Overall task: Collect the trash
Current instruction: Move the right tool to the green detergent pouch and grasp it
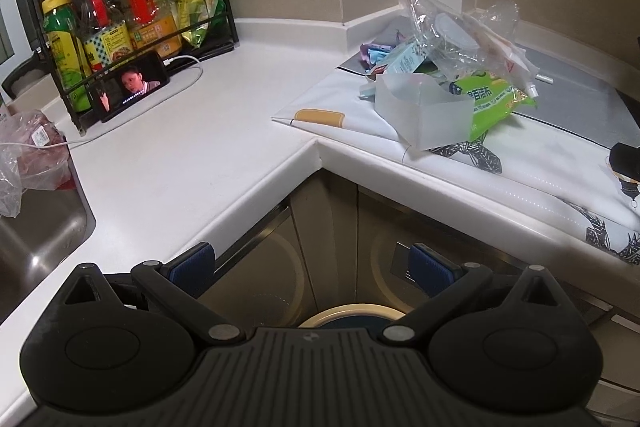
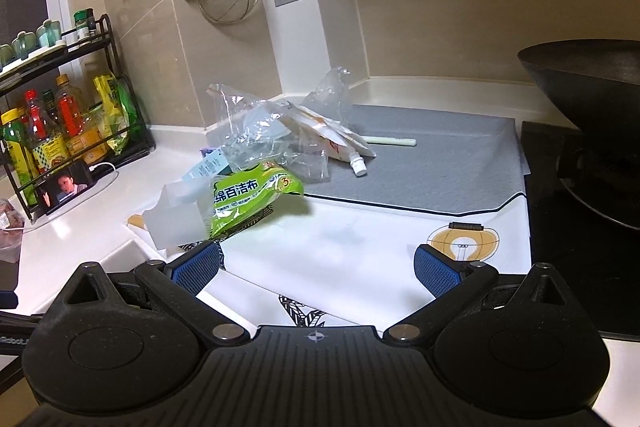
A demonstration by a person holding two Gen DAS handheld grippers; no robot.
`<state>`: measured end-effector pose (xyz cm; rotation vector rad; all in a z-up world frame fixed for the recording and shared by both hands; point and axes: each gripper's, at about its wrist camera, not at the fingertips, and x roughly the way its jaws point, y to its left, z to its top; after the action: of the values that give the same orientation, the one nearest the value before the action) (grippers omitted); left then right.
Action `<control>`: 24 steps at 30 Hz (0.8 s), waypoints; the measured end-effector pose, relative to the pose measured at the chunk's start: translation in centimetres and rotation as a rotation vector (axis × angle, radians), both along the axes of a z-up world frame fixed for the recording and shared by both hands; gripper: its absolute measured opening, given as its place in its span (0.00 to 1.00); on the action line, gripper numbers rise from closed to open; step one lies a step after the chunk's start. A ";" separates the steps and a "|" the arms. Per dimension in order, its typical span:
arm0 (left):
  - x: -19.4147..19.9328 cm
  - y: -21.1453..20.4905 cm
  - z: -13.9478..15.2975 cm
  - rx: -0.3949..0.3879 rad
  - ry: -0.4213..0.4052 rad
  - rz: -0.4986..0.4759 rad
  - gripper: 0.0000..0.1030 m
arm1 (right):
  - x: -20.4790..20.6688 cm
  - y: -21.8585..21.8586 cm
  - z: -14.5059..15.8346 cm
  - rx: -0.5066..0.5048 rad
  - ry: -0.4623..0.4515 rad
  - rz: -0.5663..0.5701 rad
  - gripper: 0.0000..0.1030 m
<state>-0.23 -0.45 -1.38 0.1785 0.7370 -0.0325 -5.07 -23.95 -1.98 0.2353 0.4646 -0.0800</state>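
on the white kitchen counter [image 1: 192, 155] sits a pile with a shiny green plastic packet [image 2: 248, 199]. the left gripper [image 1: 316, 269] and right gripper [image 2: 316, 267] are both wide apart, holding nothing.

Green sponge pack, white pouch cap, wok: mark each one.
green sponge pack [image 2: 256, 197], right wrist view, on its printed front.
white pouch cap [image 2: 359, 166], right wrist view, on the cap's side.
wok [image 2: 592, 79], right wrist view, on its dark outer wall.
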 end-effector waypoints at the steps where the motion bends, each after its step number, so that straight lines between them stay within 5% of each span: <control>1: 0.0 0.0 0.0 -0.001 0.001 -0.001 1.00 | 0.0 0.0 0.0 0.004 0.002 0.001 1.00; 15: 1.8 -0.5 0.4 0.013 -0.024 0.028 1.00 | 3.7 -0.5 0.3 0.088 -0.033 0.094 1.00; 24: 6.6 -3.2 1.3 -0.024 -0.049 0.014 1.00 | 12.2 -2.7 -1.7 0.316 0.030 0.116 1.00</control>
<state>6.37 -3.68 -0.12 0.1508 0.6883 -0.0237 7.09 -26.68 -3.63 0.5175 0.5187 0.1045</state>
